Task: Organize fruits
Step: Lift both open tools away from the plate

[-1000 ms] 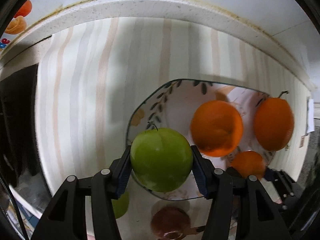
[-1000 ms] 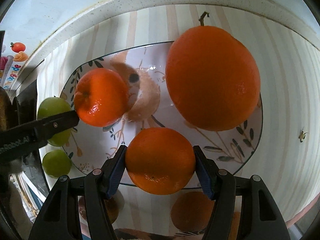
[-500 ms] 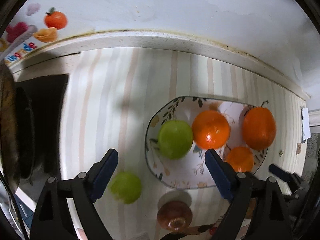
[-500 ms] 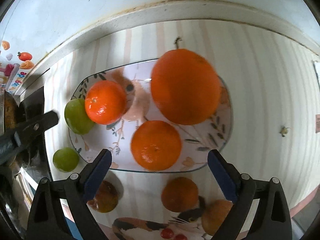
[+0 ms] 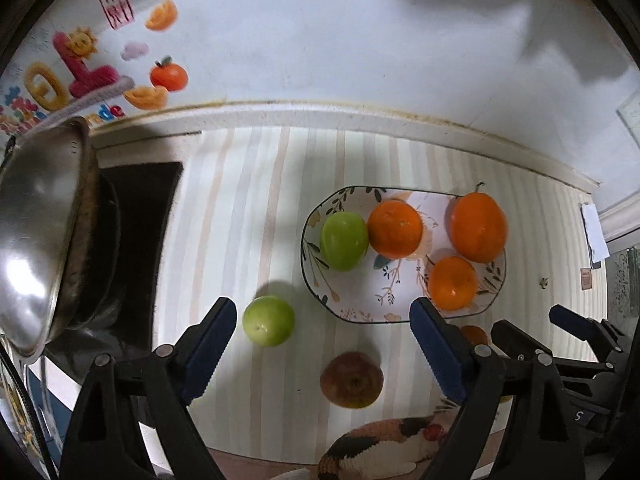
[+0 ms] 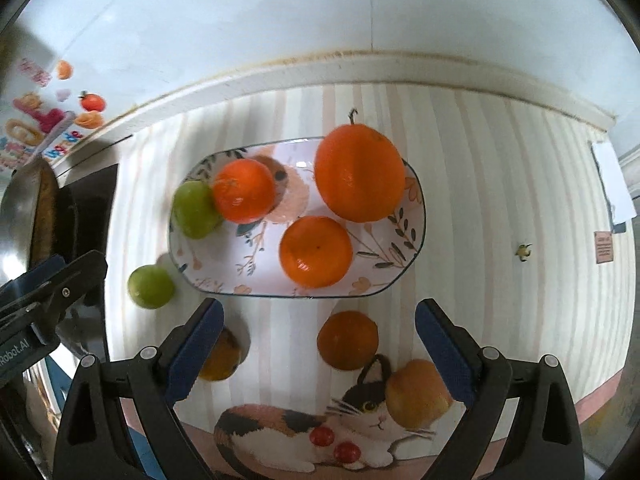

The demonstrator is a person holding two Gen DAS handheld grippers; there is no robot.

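A floral plate [image 5: 360,312] [image 6: 224,280] holds a green apple [image 5: 344,246] [image 6: 196,216], a large orange [image 5: 478,227] [image 6: 359,172] and two smaller oranges [image 5: 395,229] [image 5: 453,282]. A second green apple [image 5: 268,321] [image 6: 151,286], a reddish apple [image 5: 352,379] and more oranges [image 6: 347,340] lie on the striped cloth in front of the plate. My left gripper [image 5: 322,354] is open and empty, raised above the cloth. My right gripper [image 6: 318,354] is open and empty, raised in front of the plate.
A steel bowl [image 5: 36,240] stands on a dark stove at the left. A white wall with stickers [image 5: 80,68] runs behind. The cloth's near edge bears a cat picture [image 6: 320,428]. Another orange fruit [image 6: 418,394] lies on it.
Both grippers opened, let go of the green apple and the small orange onto the plate, then drew back and up. More of the table shows now.
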